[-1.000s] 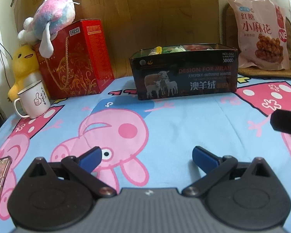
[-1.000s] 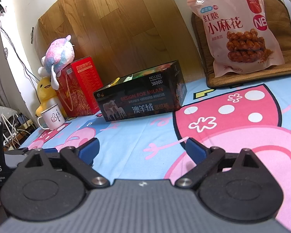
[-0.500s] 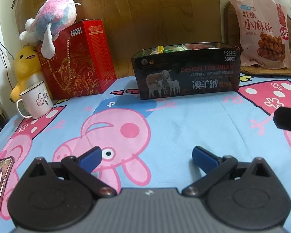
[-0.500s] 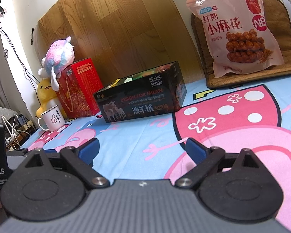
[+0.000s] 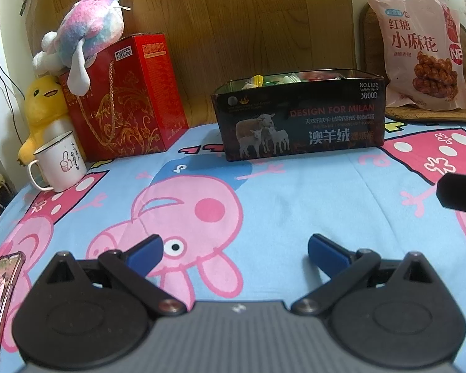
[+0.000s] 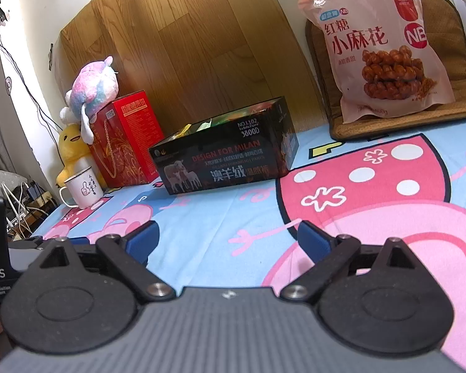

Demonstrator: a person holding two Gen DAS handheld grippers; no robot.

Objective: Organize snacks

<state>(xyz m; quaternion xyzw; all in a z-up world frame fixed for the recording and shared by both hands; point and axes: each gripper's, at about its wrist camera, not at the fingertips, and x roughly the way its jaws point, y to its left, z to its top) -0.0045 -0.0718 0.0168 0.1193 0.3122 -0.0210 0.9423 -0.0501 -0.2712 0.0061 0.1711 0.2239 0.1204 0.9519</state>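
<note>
On the cartoon-print sheet (image 5: 295, 192), left to right: phone (image 5: 0, 295), mug (image 5: 60, 163), yellow duck plush (image 5: 42, 105), red gift box (image 5: 124, 99) topped by a pastel plush (image 5: 87, 31), dark open box (image 5: 298, 118), pink snack bag (image 6: 385, 49) on a woven mat (image 6: 450, 115).

- Left gripper (image 5: 234, 248): fingers spread, empty, facing the box's long side.
- Right gripper (image 6: 228, 241): fingers spread, empty. Snack bag stands ahead and right, upright, well apart; this hand is likely nearer.
- Box holds wrapped snacks (image 5: 282, 78), barely visible above the rim.
</note>
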